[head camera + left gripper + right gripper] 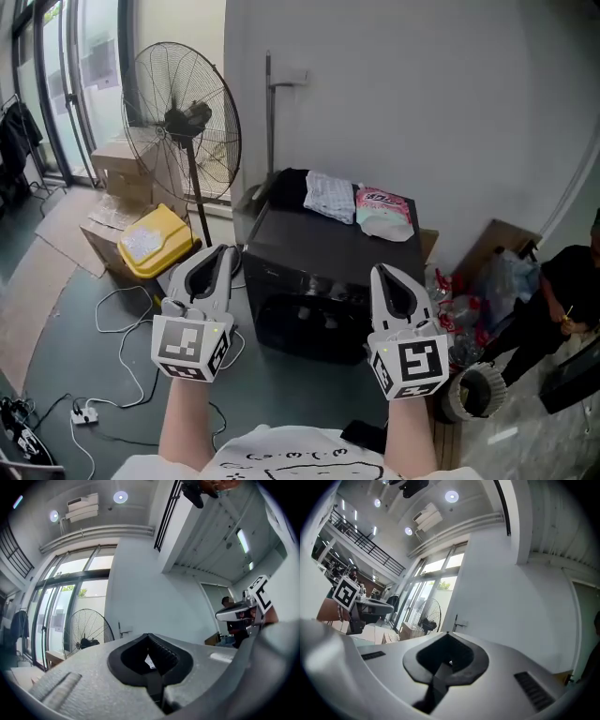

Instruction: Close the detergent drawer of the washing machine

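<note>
The black washing machine (319, 281) stands against the white wall, in front of and below both grippers. Its detergent drawer cannot be made out on the dark front. My left gripper (223, 249) (148, 634) is held up left of the machine, jaws shut with nothing between them. The right gripper (382, 269) (448, 633) hovers over the machine's right front, jaws together and empty as well. Both point roughly level toward the wall, and neither touches the machine. Each gripper view shows mostly wall and ceiling.
A black cloth (289, 187), a white cloth (330, 197) and a pink bag (382, 212) lie on the machine's top. A standing fan (183, 122), a yellow case (155, 239) and cardboard boxes (117, 169) are at the left. Cables (122, 328) cross the floor. A person (562, 281) and clutter sit at the right.
</note>
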{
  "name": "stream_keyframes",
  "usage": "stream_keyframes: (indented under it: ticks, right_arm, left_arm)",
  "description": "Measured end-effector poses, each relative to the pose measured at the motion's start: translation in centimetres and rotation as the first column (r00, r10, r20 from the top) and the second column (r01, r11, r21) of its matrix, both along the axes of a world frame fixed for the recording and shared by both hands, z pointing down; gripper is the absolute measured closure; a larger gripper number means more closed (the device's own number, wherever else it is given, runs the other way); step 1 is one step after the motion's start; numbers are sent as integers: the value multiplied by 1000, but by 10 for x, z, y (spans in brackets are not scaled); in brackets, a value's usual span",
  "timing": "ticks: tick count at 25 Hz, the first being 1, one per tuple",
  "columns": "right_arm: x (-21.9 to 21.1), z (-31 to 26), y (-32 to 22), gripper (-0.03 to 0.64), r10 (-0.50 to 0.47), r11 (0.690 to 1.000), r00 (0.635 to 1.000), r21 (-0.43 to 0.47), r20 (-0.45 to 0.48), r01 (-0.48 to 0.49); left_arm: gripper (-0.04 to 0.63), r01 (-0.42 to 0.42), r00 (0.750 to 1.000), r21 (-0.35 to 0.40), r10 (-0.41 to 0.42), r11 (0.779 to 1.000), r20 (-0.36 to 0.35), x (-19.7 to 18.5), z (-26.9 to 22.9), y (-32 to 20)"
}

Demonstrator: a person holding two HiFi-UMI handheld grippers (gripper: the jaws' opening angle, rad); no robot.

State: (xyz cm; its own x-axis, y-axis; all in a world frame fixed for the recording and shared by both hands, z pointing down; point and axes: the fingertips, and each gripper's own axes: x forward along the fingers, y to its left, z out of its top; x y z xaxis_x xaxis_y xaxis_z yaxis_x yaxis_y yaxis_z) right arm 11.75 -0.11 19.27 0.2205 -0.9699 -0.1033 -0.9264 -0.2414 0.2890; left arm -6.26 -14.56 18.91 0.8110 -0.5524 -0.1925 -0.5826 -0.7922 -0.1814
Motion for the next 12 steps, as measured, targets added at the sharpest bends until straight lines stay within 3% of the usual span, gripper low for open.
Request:
stream_keyframes:
  ticks: [12]
  right_arm:
    - [-7,-3,27,620,46,998,999,36,-8,-46]
  left_arm:
    - [577,9,1000,16,-9,1000,17,-17,-1,14]
